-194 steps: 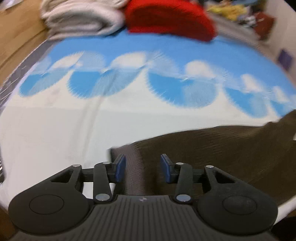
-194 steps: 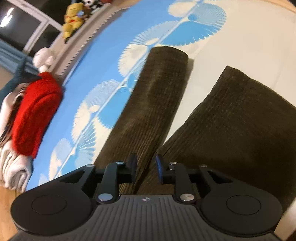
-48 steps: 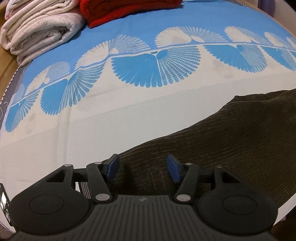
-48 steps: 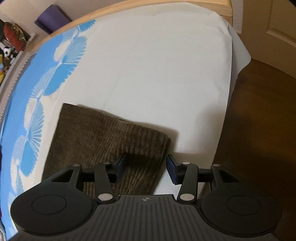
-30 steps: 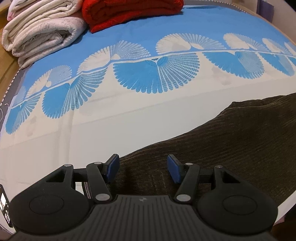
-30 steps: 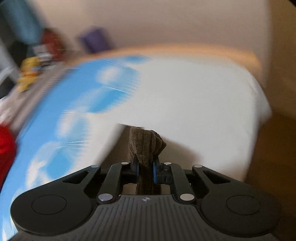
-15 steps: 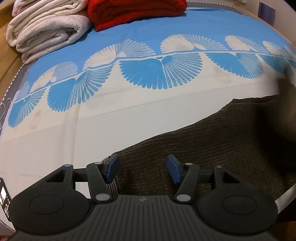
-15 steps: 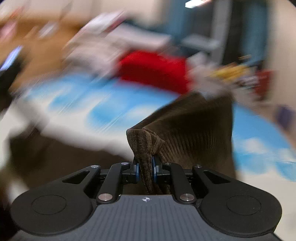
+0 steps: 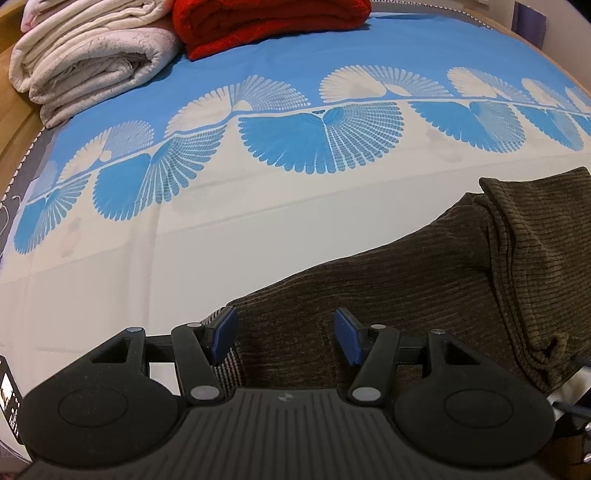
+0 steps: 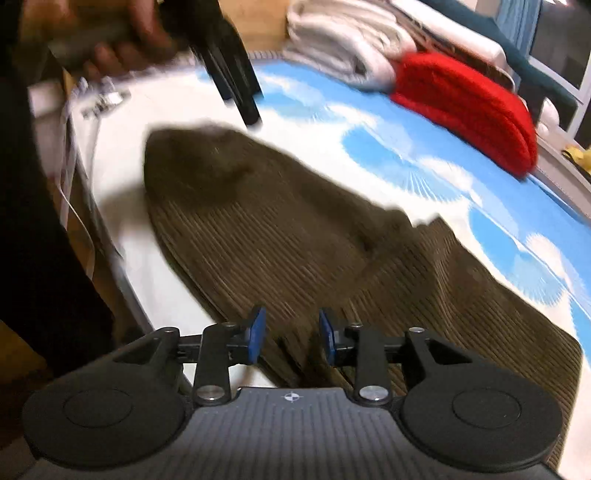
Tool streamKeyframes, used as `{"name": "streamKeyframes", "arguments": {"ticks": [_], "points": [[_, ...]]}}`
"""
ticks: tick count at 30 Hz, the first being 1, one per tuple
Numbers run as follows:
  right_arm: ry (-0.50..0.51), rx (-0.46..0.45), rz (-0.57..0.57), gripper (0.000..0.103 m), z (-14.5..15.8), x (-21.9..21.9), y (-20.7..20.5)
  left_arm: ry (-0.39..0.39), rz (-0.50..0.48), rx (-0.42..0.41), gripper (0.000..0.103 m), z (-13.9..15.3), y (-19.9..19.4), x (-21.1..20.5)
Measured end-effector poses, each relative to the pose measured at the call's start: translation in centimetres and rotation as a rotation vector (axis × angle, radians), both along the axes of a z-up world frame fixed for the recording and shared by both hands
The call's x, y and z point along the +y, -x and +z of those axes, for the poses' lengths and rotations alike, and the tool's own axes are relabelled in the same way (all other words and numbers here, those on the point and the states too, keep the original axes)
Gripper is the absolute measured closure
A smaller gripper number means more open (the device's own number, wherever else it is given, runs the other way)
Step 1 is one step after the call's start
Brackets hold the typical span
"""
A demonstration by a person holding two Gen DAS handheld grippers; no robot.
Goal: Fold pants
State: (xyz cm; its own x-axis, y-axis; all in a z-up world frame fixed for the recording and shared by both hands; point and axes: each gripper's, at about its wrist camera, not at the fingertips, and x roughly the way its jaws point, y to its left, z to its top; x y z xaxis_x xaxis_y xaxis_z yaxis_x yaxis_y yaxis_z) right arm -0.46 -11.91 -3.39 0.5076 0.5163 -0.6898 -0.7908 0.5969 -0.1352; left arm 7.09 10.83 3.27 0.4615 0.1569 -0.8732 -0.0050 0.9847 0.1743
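The brown corduroy pants (image 9: 424, 295) lie on the bed (image 9: 184, 236), on the pale part of a sheet printed with blue and white fans, close to the bed's near edge. In the left wrist view a fold of the pants' fabric lies doubled over the rest at the right side.

The left gripper (image 9: 284, 334) has its jaws standing wide apart above the pants near the waist end; its blue pads (image 9: 225, 330) do not press on the cloth, and corduroy shows in the gap between them. Nothing is gripped.

The right gripper (image 10: 291, 334) has its jaws opening. Corduroy lies under and between its blue pads (image 10: 256, 332), but the pads stand clear of it on both sides, so the cloth looks released; the blur in this view makes a light touch hard to rule out.

In the right wrist view a hand (image 10: 110, 33) shows at the top left, holding the dark handle of the other gripper over the far end of the pants. Folded white blankets (image 9: 92, 55) and a folded red blanket (image 9: 269, 22) sit at the far side of the bed, well apart from the pants.
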Motion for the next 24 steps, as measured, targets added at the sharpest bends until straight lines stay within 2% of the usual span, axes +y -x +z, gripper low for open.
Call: {"name": "streamKeyframes", "arguments": {"ticks": [3,6,9,11,12,13,18,20,22,23,24], "points": [[-0.016,-0.028,-0.071,0.055,0.2,-0.7,-0.9,-0.003,-0.005,0.006,0.039,-0.1,0.0,-0.2],[0.009,-0.003,-0.154,0.051,-0.8,-1.1,-2.5,-0.009,-0.006,0.009,0.039,-0.2,0.0,-0.3],[-0.007,0.051,-0.214,0.049,-1.6,-1.1,-4.3,-0.009,-0.003,0.014,0.039,-0.3,0.0,-0.1],[-0.012,0.112,-0.21,0.055,-2.4,-1.3,-4.9,-0.013,-0.006,0.018,0.039,-0.4,-0.1,-0.1],[-0.016,0.134,-0.197,0.075,-2.7,-1.2,-5.1,-0.014,-0.008,0.019,0.039,-0.5,-0.1,-0.1],[-0.03,0.145,-0.183,0.087,-2.6,-1.2,-5.3,-0.016,-0.007,0.02,0.039,-0.5,-0.1,-0.1],[-0.132,0.012,-0.117,0.088,1.3,-2.2,-3.0,-0.011,-0.007,0.015,0.039,-0.4,-0.2,0.0],[-0.102,0.029,-0.075,0.087,0.9,-2.4,-2.6,-0.014,-0.008,0.017,0.039,-0.5,-0.3,-0.1],[-0.033,0.096,-0.039,0.081,-0.8,-2.2,-2.6,-0.015,-0.009,0.021,0.039,-0.6,-0.3,-0.2],[0.008,0.098,-0.024,0.076,-1.7,-1.9,-2.3,-0.015,-0.01,0.021,0.039,-0.6,-0.4,-0.3],[0.038,0.073,-0.011,0.064,-2.1,-1.5,-1.9,-0.014,-0.013,0.021,0.039,-0.6,-0.4,-0.3]]}}
